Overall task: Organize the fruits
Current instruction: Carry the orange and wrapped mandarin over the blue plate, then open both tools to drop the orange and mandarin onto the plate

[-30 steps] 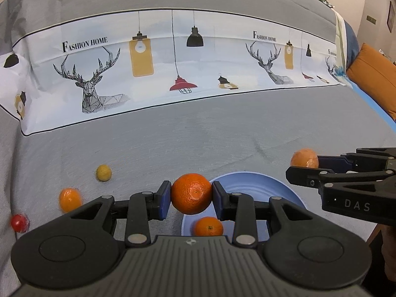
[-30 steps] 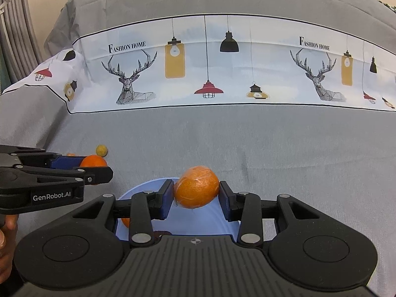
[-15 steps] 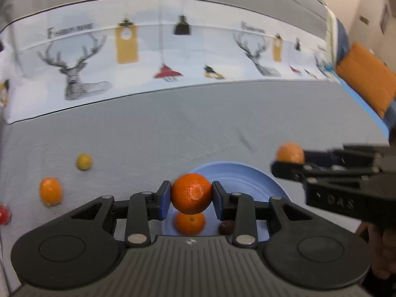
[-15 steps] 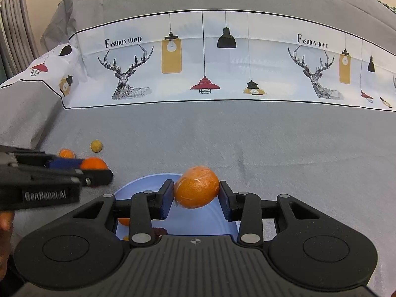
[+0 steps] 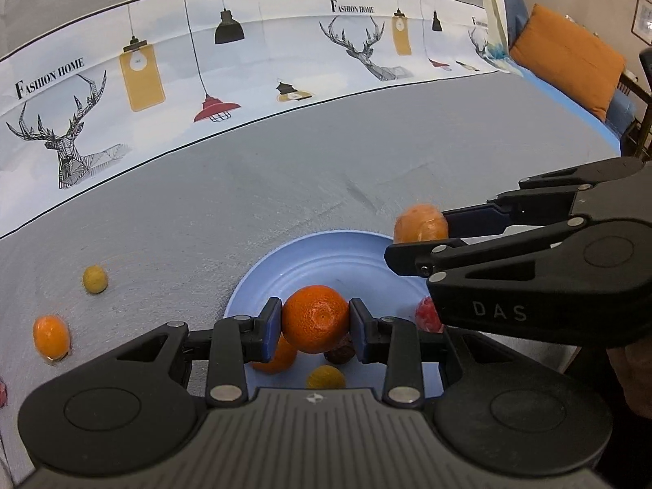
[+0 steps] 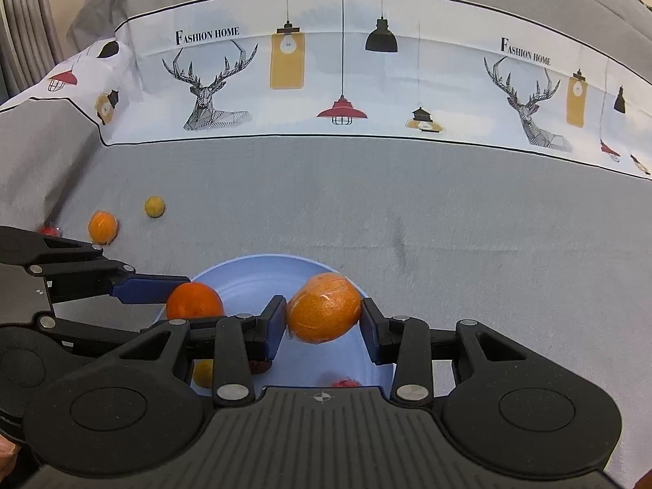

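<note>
My left gripper [image 5: 314, 328] is shut on an orange mandarin [image 5: 316, 318] and holds it over the near left part of the blue plate [image 5: 326, 254]. My right gripper [image 6: 322, 324] is shut on a plastic-wrapped orange [image 6: 324, 309] over the same plate [image 6: 261, 271]. In the plate lie another orange [image 5: 277, 356], a small yellow fruit [image 5: 325, 377], a dark fruit [image 5: 340, 352] and a red fruit [image 5: 427, 313]. The right gripper and its orange [image 5: 420, 223] show in the left wrist view, and the left gripper's mandarin [image 6: 194, 300] shows in the right wrist view.
On the grey bed cover left of the plate lie a small yellow fruit [image 5: 95, 280], an orange [image 5: 51, 337] and a red fruit [image 6: 49, 230]. A printed white band [image 6: 342, 81] runs across the far side. An orange cushion [image 5: 570, 65] lies at the far right.
Both grippers have moved forward and lower over the plate, each still holding its fruit. More of the fruit lying in the plate has come into view.
</note>
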